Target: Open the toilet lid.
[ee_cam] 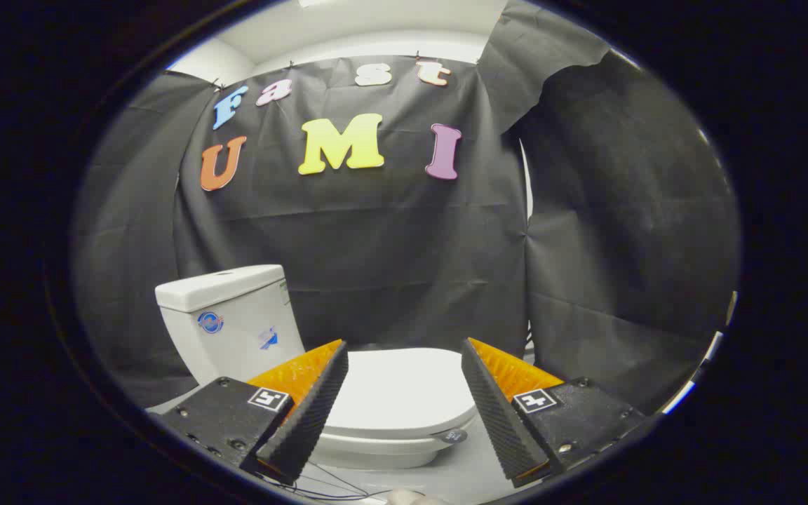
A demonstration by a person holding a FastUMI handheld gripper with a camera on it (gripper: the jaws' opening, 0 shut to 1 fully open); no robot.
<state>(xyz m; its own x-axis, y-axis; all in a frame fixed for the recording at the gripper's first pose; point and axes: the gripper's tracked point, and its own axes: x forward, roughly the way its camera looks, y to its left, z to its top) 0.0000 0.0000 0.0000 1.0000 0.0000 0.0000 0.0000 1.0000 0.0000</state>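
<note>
Beyond our open, empty gripper (404,393) the lid (400,393) lies shut, and we judge the fingers could slip off its smooth rim.

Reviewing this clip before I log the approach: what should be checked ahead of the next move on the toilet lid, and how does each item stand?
1. Lid down and flat on the bowl: ok, still to be opened.
2. Gripper open: ok, the jaws stand wide apart with nothing held.
3. Lid lined up with the jaws: ok, it shows between them, ahead.
4. Jaws touching the lid: not ok, they look short of it.
5. Front lip of the lid free to catch: cannot tell, the edge over the seat rim is hard to make out.
6. Room behind for the lid to swing: ok, the tank stands back from it.
</note>
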